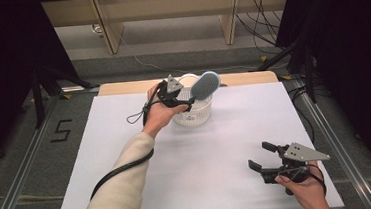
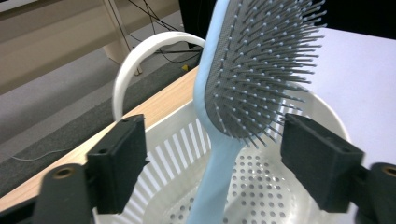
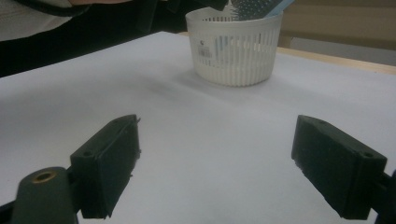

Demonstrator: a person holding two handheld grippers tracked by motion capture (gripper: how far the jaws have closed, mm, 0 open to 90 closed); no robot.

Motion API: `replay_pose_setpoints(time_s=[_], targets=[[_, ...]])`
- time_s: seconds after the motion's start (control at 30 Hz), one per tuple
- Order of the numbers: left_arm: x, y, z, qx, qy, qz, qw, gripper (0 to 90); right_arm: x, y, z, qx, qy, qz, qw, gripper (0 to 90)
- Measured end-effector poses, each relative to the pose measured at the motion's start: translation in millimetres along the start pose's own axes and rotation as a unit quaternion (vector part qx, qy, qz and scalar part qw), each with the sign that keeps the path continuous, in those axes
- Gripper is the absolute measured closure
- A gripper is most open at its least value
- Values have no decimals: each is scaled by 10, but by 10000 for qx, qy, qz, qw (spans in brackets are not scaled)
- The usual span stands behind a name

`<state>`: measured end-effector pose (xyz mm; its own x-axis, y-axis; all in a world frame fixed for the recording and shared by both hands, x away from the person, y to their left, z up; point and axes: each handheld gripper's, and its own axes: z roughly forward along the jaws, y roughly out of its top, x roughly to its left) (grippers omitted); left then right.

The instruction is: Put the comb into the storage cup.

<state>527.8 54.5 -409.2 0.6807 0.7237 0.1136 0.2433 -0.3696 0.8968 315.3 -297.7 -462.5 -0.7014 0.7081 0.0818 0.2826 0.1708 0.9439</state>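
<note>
Hairbrush: a pale blue paddle hairbrush (image 2: 252,70) with a grey bristle pad stands handle-down in the basket, its head above the rim and tilted toward the right.
Basket: a white slotted basket (image 1: 194,115) with a hoop handle sits near the far edge of the white counter (image 1: 128,164).
Left tongs: the left tongs (image 2: 212,158) are released; the jaws stand either side of the brush's neck, and neither pad touches it.
Left hand: the left hand (image 1: 160,111) reaches out from a cream sleeve, level with the basket's rim.
Right tongs: the right tongs (image 1: 264,157) gape wide with nothing between them, near the counter's right front corner, well apart from the basket.
Surroundings: a black cable trails along the left forearm.
</note>
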Motion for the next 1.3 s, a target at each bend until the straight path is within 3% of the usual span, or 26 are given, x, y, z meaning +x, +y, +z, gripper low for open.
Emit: replay_pose_setpoints(time_s=[0.17,0.3,0.67,0.93,1.3], targets=[[30,8,-171,-4,-98,-195,9998,172,1,-1,3,-1,-5,16,10000,159],[32,-15,-242,57,-178,-233,9996,149,1,-2,5,12,-4,8,10000,159],[30,-95,-374,229,-31,-439,9988,65,2,-1,3,-2,-19,7,10000,159],[27,-135,-532,283,-36,-468,9985,0,6,2,3,-13,-36,-11,10000,159],[48,-251,-703,324,65,-451,9984,0,8,3,2,-7,-50,-11,10000,159]])
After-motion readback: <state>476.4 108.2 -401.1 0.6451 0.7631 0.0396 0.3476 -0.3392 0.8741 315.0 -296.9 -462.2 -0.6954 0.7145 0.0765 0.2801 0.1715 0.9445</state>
